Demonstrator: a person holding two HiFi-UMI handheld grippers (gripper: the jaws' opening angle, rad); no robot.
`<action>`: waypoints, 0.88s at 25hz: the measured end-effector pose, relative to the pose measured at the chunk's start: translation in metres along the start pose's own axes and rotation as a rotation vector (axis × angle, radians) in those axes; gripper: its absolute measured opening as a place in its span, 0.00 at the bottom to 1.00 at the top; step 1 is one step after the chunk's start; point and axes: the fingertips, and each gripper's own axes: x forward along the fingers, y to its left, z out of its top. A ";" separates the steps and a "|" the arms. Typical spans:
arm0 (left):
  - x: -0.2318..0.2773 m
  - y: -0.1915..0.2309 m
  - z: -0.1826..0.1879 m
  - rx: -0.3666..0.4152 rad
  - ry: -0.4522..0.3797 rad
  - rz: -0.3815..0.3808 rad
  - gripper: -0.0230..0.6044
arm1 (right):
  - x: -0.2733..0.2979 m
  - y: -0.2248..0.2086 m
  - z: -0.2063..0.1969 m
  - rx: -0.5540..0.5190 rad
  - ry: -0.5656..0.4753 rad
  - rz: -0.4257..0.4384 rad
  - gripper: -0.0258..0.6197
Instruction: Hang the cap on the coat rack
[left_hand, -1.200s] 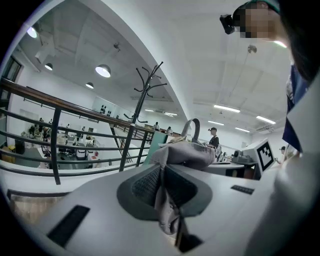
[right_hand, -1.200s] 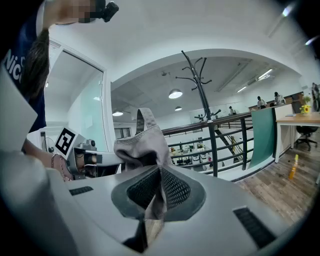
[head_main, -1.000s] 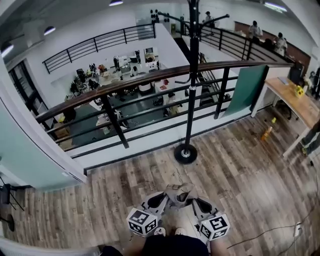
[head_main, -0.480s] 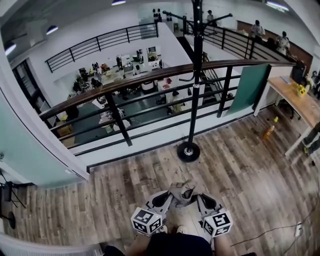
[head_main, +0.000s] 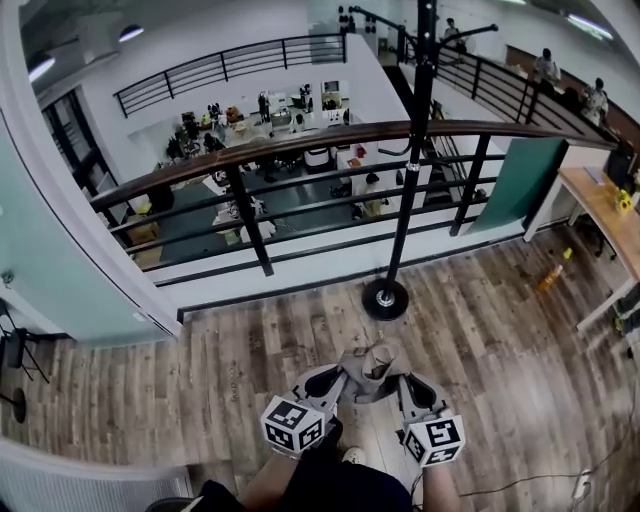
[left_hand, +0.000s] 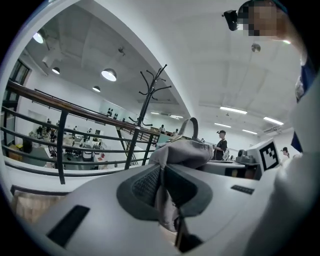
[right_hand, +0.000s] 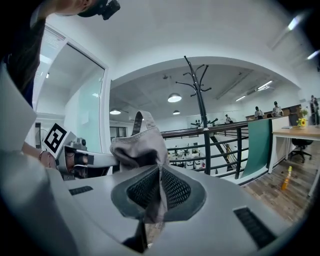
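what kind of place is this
Likely a mezzanine in an open-plan office or workshop: a black metal railing with a wooden handrail overlooks a lower floor crowded with desks, and a pale wooden desk stands on the wood-plank floor.

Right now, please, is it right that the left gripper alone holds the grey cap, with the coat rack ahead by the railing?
Not quite: both grippers hold it. The right gripper view shows the right gripper with its jaws shut on the grey cap too, alongside the left gripper. The coat rack does stand ahead by the railing.
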 end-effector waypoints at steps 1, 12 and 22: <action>0.005 0.006 0.002 0.001 -0.001 0.008 0.09 | 0.006 -0.003 0.001 -0.005 0.003 -0.011 0.09; 0.081 0.076 0.017 -0.003 0.051 -0.018 0.09 | 0.098 -0.047 0.015 0.023 0.038 -0.087 0.09; 0.140 0.151 0.054 0.007 0.084 -0.011 0.09 | 0.190 -0.073 0.039 0.018 0.048 -0.122 0.09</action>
